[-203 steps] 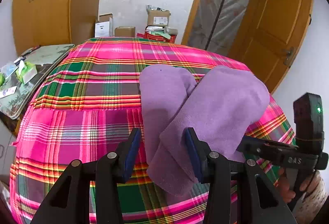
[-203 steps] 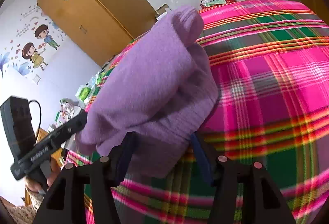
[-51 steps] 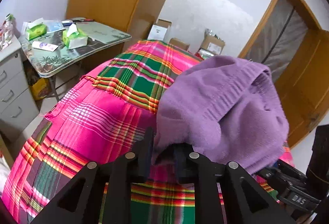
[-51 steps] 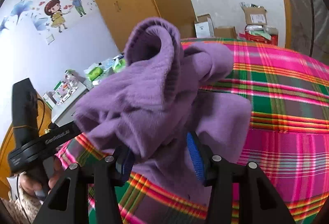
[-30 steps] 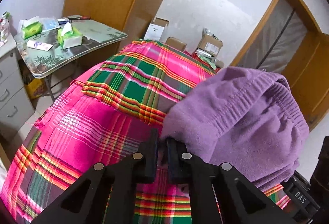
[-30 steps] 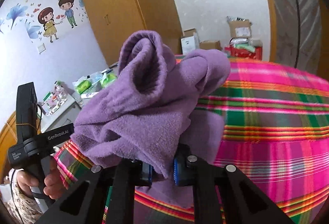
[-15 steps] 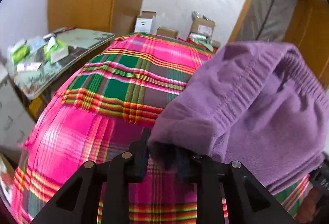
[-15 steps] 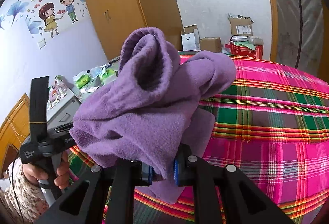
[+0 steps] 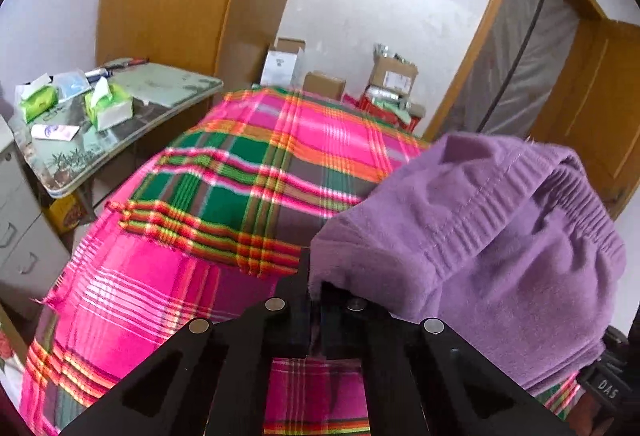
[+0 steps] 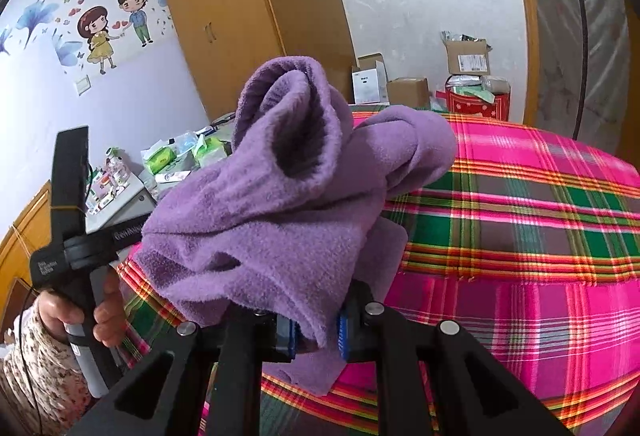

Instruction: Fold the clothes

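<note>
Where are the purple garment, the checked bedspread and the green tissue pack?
purple garment (image 9: 500, 236), left wrist view, elastic waistband.
checked bedspread (image 10: 520, 236), right wrist view, bare middle.
green tissue pack (image 9: 110, 105), left wrist view, its side.

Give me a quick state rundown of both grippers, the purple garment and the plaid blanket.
Left gripper: shut on the purple garment's edge.
Right gripper: shut on the same garment.
Purple garment: bunched, lifted off the bed, elastic waistband showing.
Plaid blanket: spread flat over the bed.

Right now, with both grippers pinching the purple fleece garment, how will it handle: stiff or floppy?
Likely floppy: the purple fleece garment droops in bunched folds around the right gripper. Probably light and grippy: a small pinch by the left gripper holds it.
</note>
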A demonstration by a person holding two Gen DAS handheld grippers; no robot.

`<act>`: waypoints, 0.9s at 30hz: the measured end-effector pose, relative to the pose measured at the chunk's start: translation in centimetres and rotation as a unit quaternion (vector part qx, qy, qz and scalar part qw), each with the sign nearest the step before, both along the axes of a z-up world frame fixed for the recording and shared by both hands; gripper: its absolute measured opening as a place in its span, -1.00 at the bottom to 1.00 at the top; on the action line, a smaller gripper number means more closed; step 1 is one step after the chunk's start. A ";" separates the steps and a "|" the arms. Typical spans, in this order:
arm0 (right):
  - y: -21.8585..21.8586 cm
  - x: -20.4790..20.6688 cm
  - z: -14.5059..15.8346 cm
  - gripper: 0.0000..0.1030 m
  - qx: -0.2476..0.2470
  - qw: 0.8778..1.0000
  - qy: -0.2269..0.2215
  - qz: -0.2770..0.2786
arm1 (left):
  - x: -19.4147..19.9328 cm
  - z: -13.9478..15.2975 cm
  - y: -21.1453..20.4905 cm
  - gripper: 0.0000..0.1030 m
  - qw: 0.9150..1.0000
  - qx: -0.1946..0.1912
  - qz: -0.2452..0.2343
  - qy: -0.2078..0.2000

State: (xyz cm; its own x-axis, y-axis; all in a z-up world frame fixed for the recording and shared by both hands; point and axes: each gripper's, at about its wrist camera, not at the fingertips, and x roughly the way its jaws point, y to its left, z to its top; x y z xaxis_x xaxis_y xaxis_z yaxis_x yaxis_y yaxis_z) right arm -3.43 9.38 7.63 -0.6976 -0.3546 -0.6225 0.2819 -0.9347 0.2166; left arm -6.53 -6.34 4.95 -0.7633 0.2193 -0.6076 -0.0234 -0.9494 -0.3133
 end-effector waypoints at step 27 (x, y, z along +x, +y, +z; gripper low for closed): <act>1.8 -0.8 -1.3 -0.72 0.002 1.000 -0.021 0.002 | -0.9 -2.6 0.3 -0.09 0.988 -0.127 -0.078 -0.031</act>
State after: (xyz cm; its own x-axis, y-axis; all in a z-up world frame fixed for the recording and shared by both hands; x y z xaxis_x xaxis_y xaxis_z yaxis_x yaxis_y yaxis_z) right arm -4.25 11.18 6.35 -0.6699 -0.3545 -0.6524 0.2758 -0.9346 0.2247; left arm -7.45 -6.08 2.34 -0.6922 0.1650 -0.7026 -0.1635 -0.9841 -0.0700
